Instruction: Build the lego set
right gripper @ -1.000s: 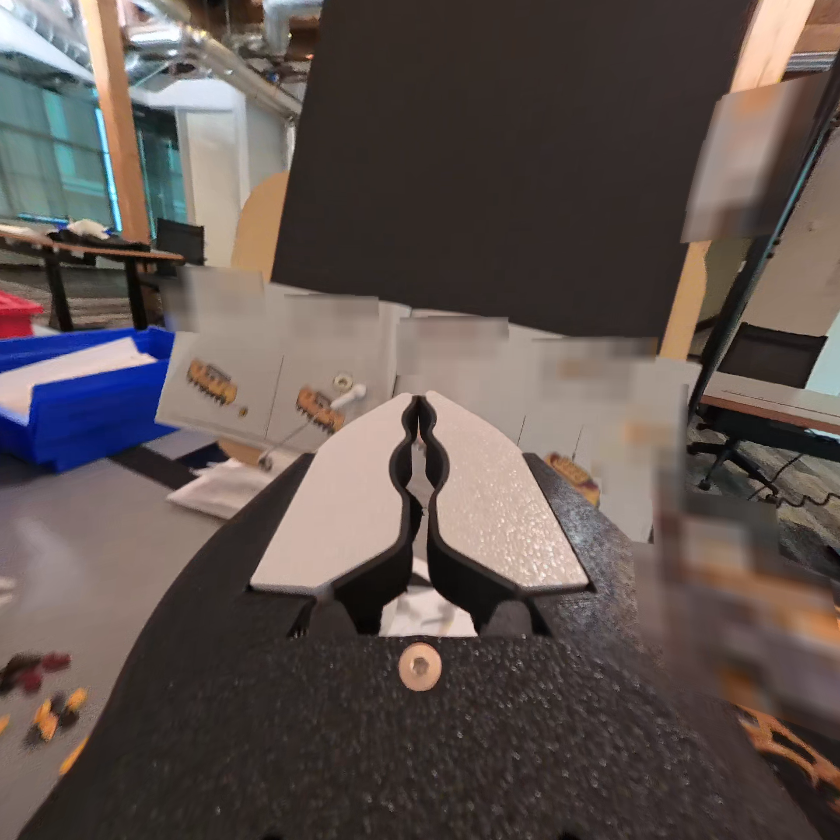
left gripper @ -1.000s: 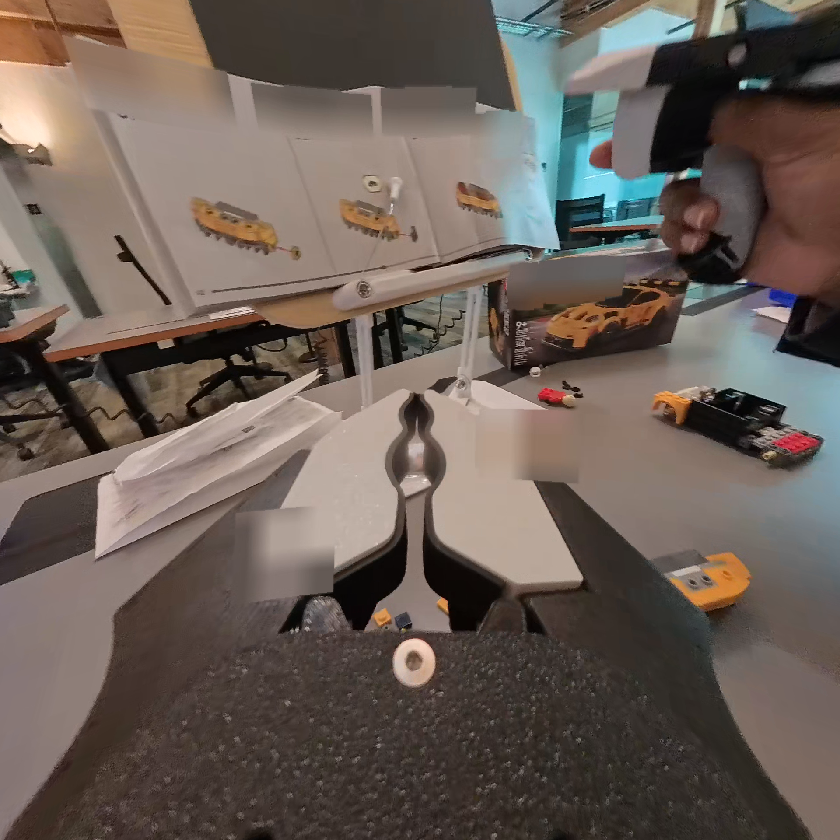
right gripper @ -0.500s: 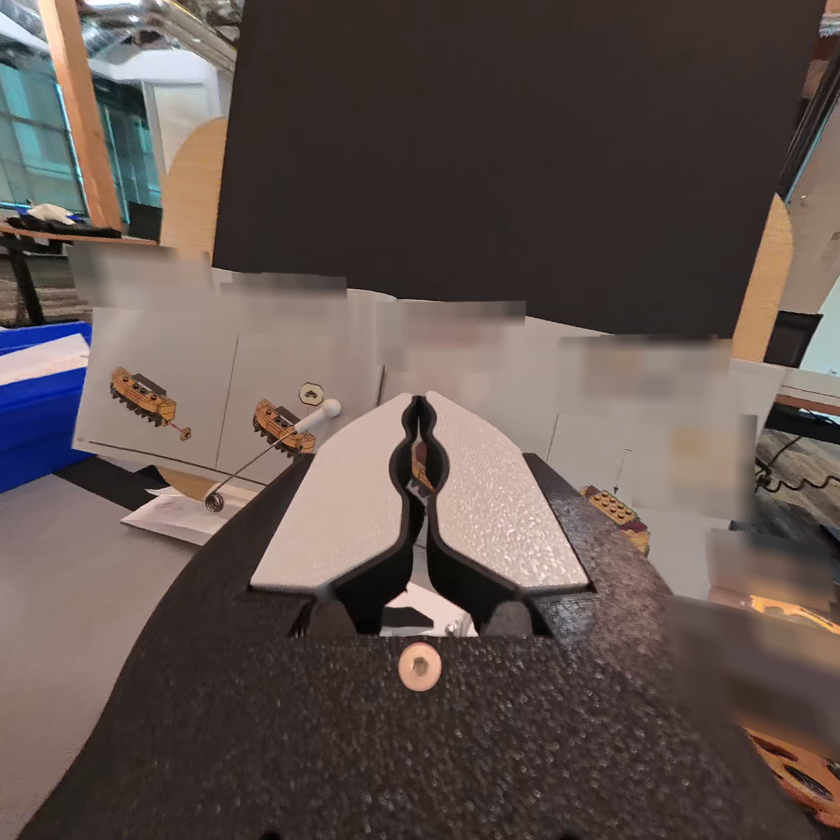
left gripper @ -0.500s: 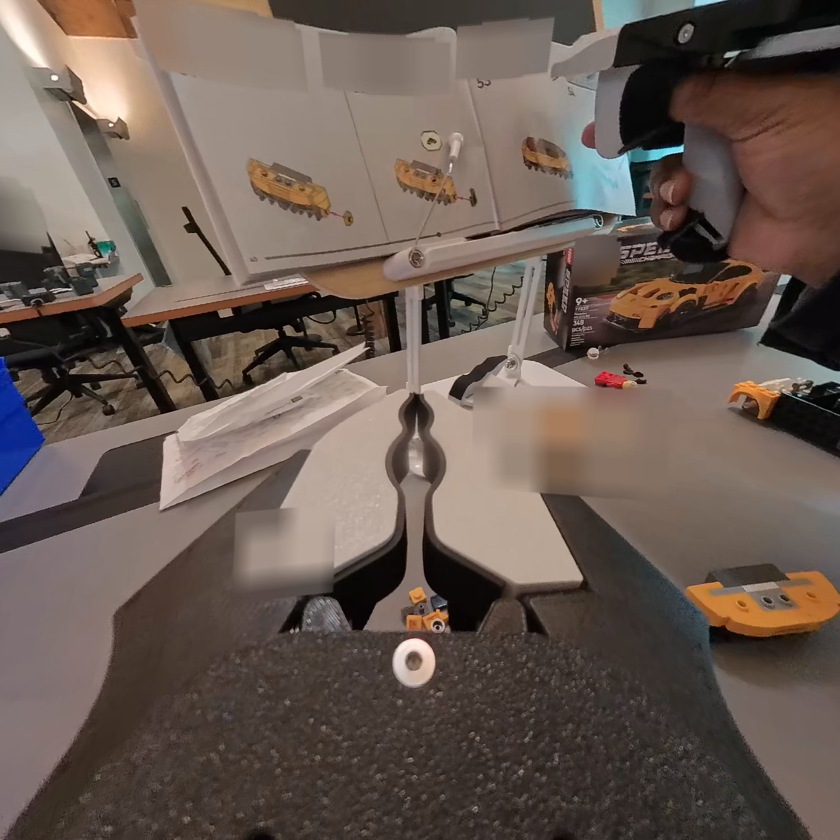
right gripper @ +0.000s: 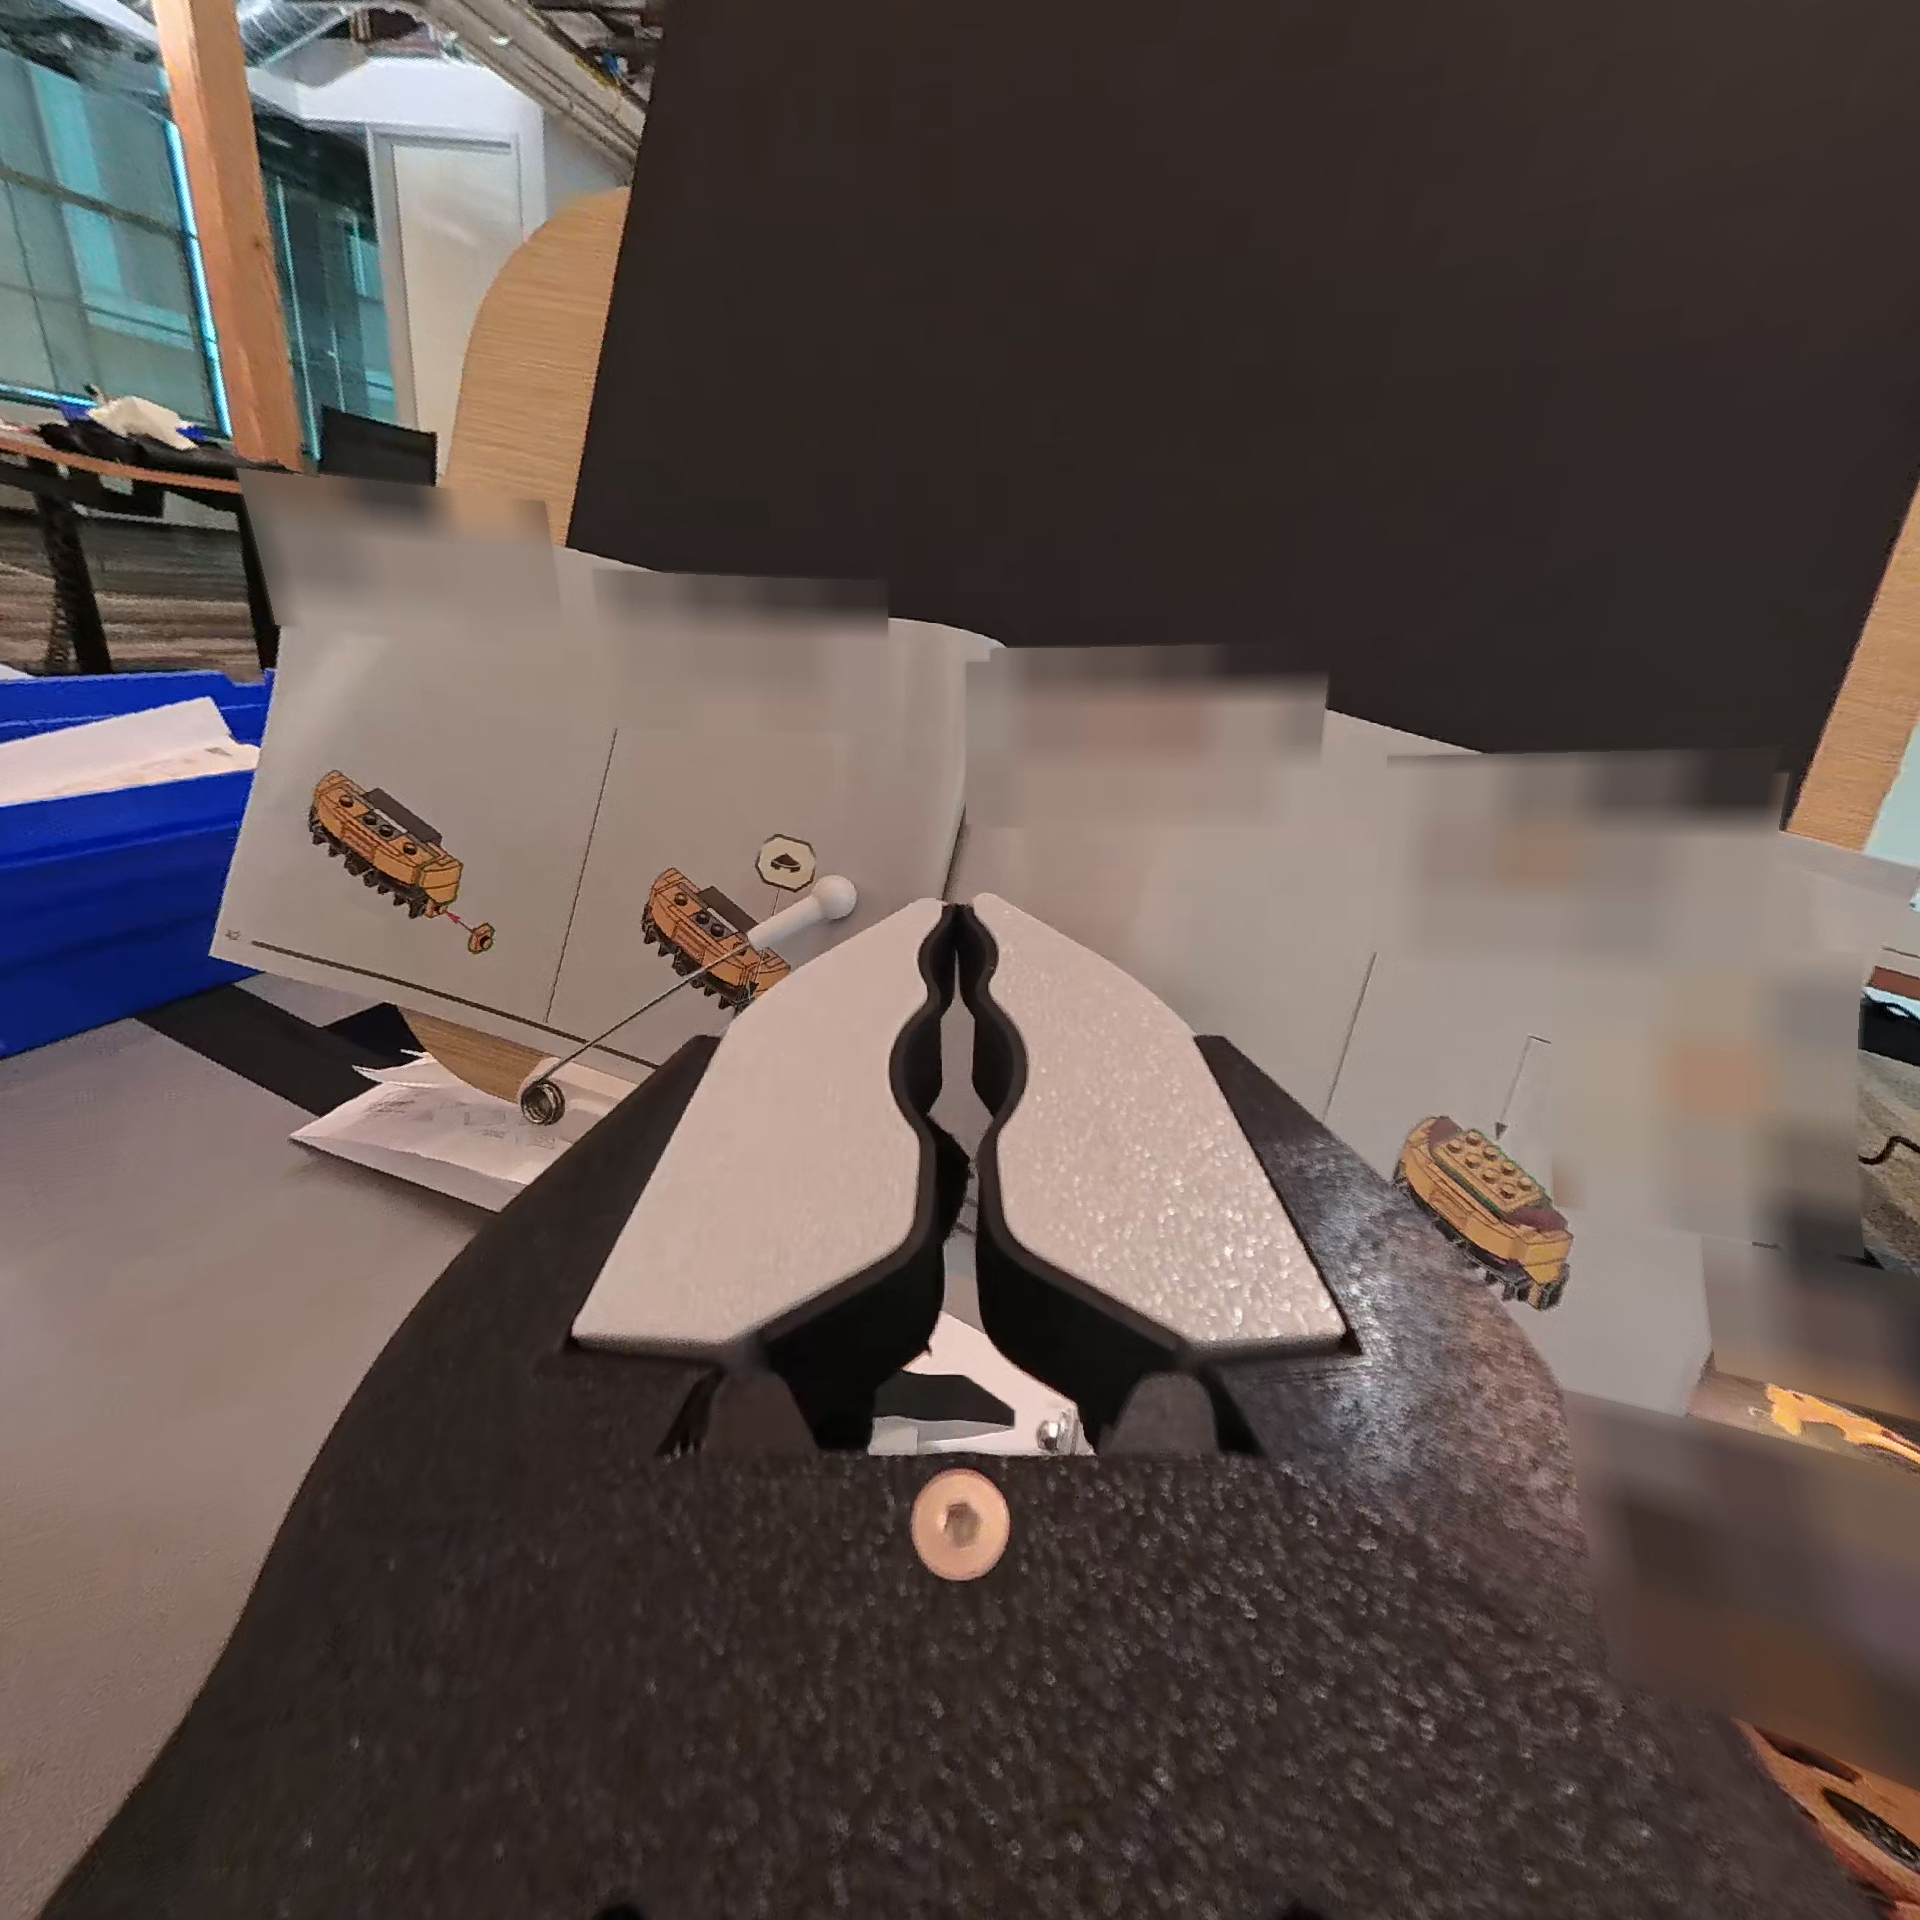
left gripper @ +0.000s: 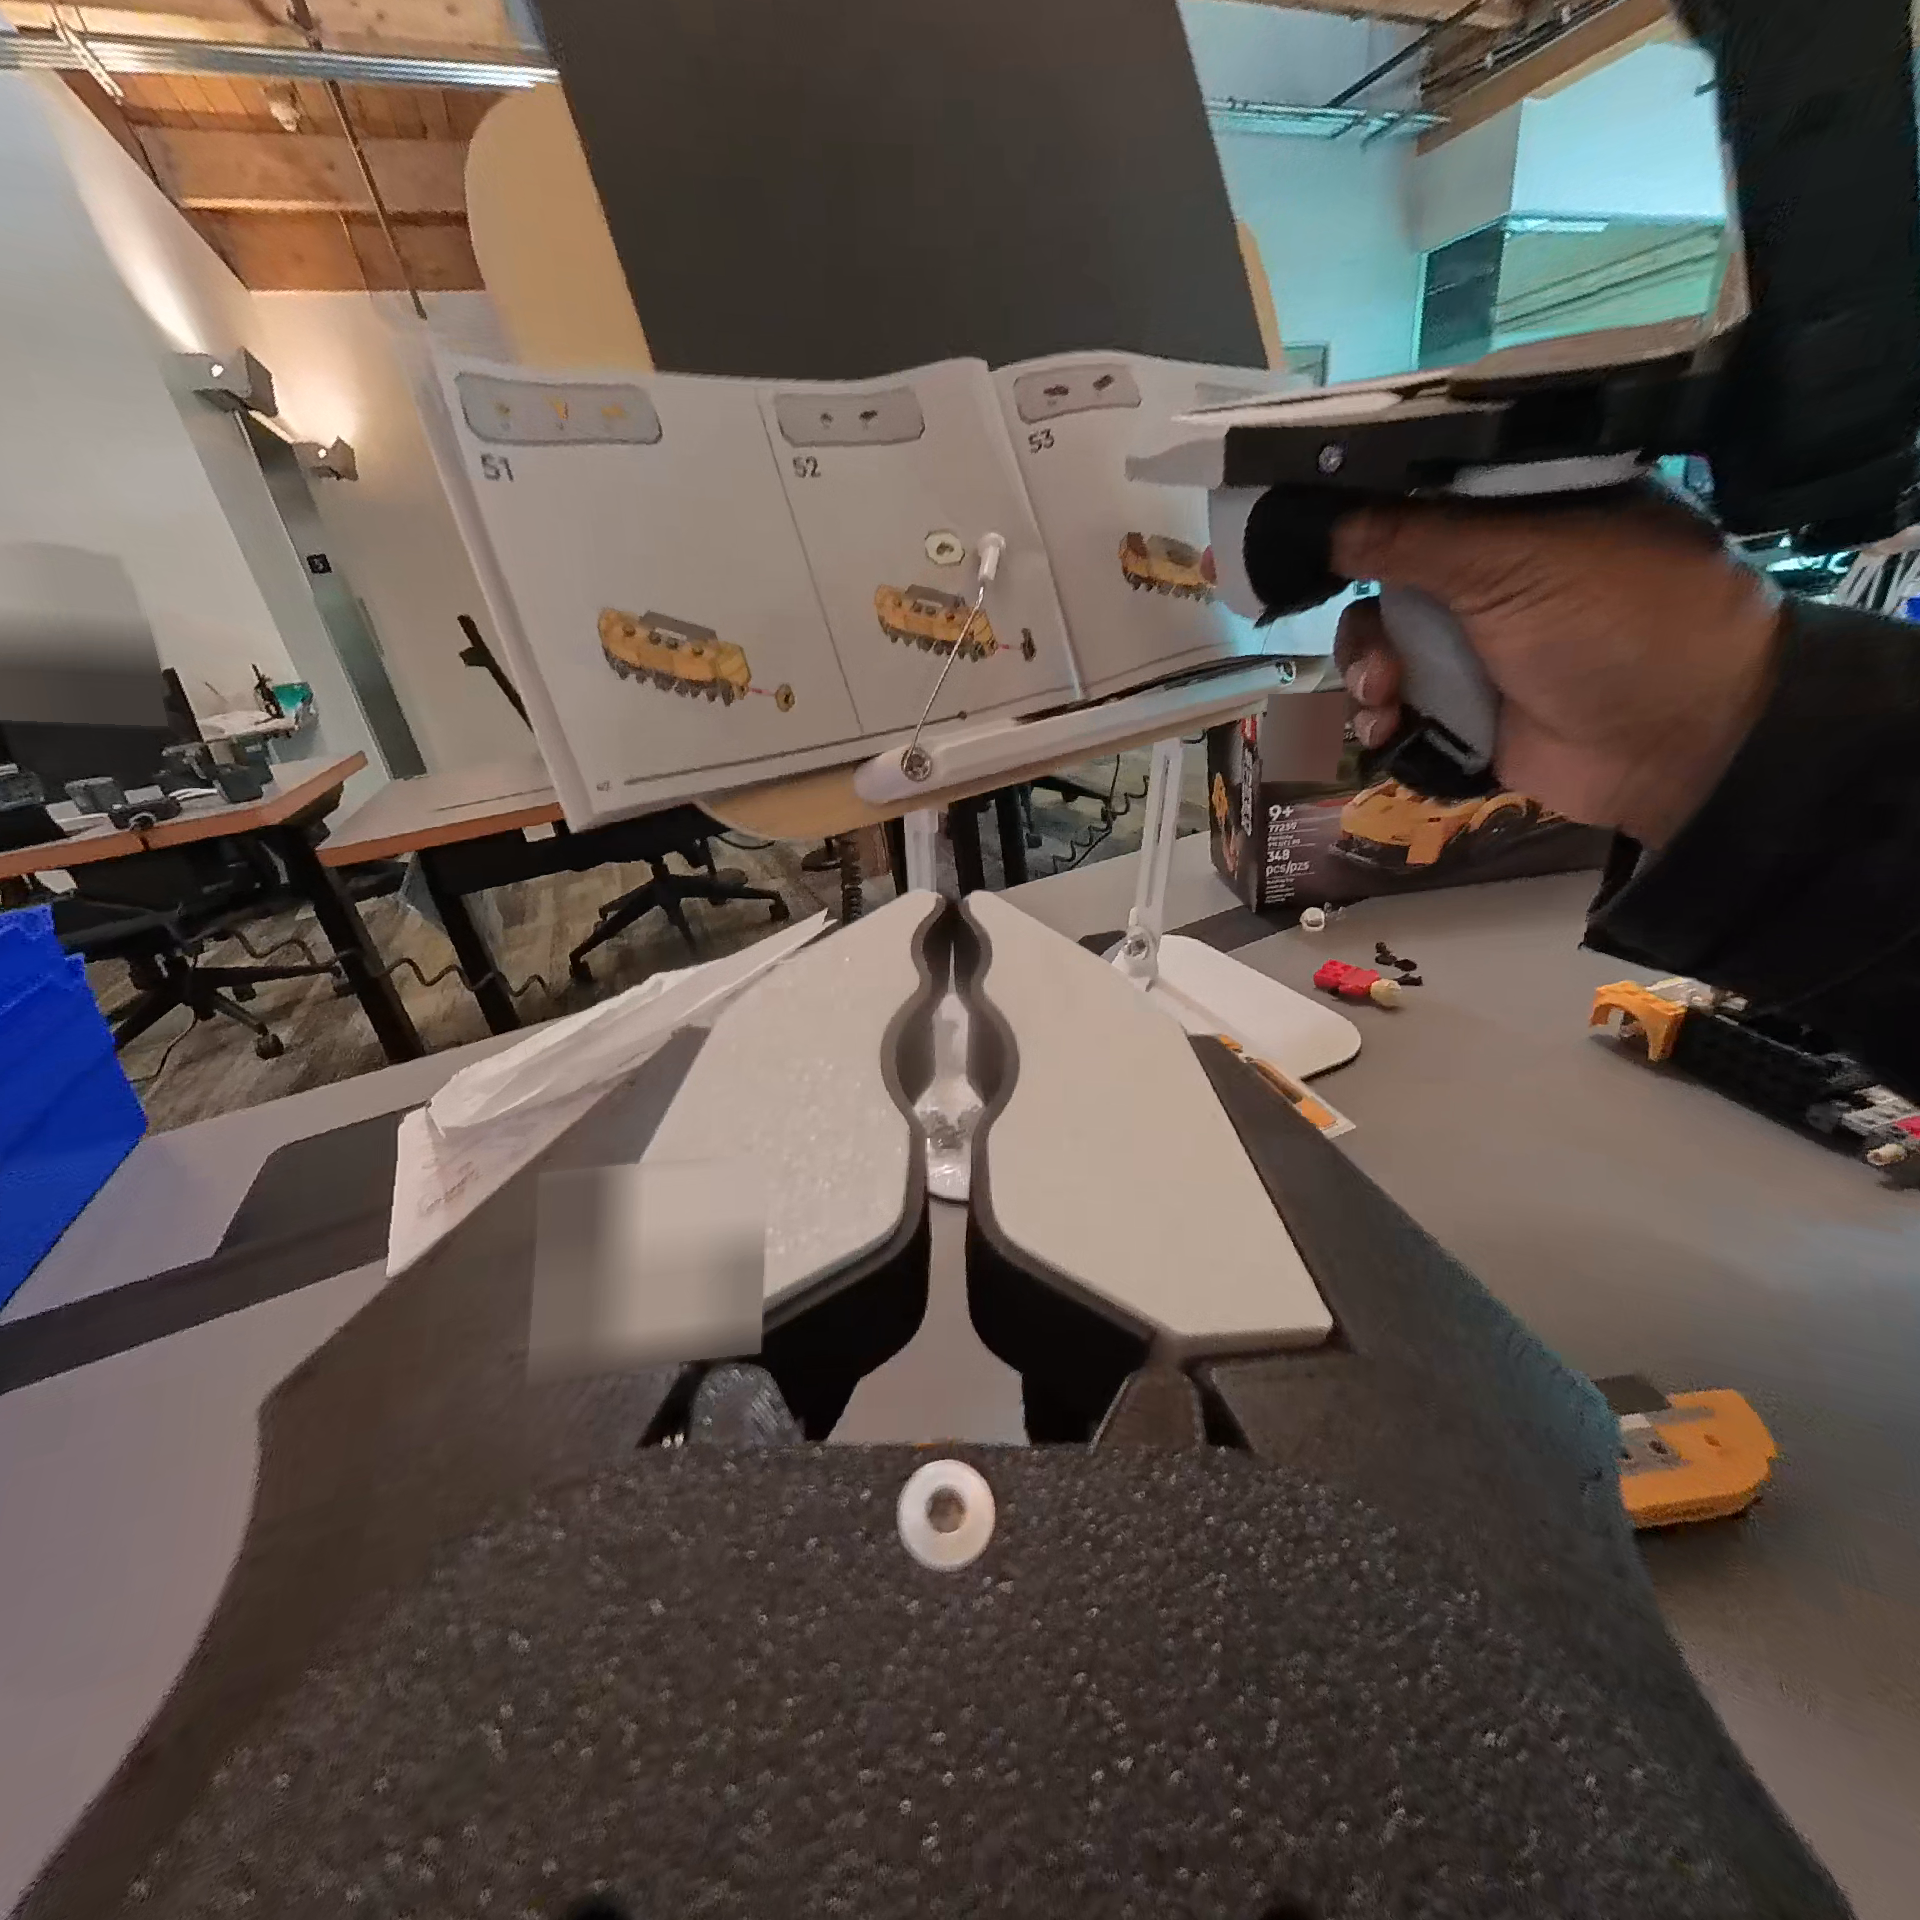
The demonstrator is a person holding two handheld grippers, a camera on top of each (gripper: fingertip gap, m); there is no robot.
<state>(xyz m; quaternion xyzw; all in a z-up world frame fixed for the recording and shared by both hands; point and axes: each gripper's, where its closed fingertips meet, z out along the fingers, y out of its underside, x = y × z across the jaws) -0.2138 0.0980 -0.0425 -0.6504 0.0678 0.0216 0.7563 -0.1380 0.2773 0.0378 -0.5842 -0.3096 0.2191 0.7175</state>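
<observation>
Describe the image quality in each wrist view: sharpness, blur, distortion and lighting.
Left wrist view: wide-angle bending bows the instruction booklet; the left gripper and table are sharp; wall lamps glow warm at left; one added mosaic patch sits on the gripper body. Right wrist view: the right gripper is crisp, the booklet drawings readable at left, but large added blur patches hide its top and right side.

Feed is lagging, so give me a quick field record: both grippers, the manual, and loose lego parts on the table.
left gripper: shut, empty, above the table
right gripper: shut, empty, aimed at the manual
manual: open on a white stand
orange piece: on table, right of left gripper
black-and-orange assembly: farther right
red piece: near the set box
</observation>
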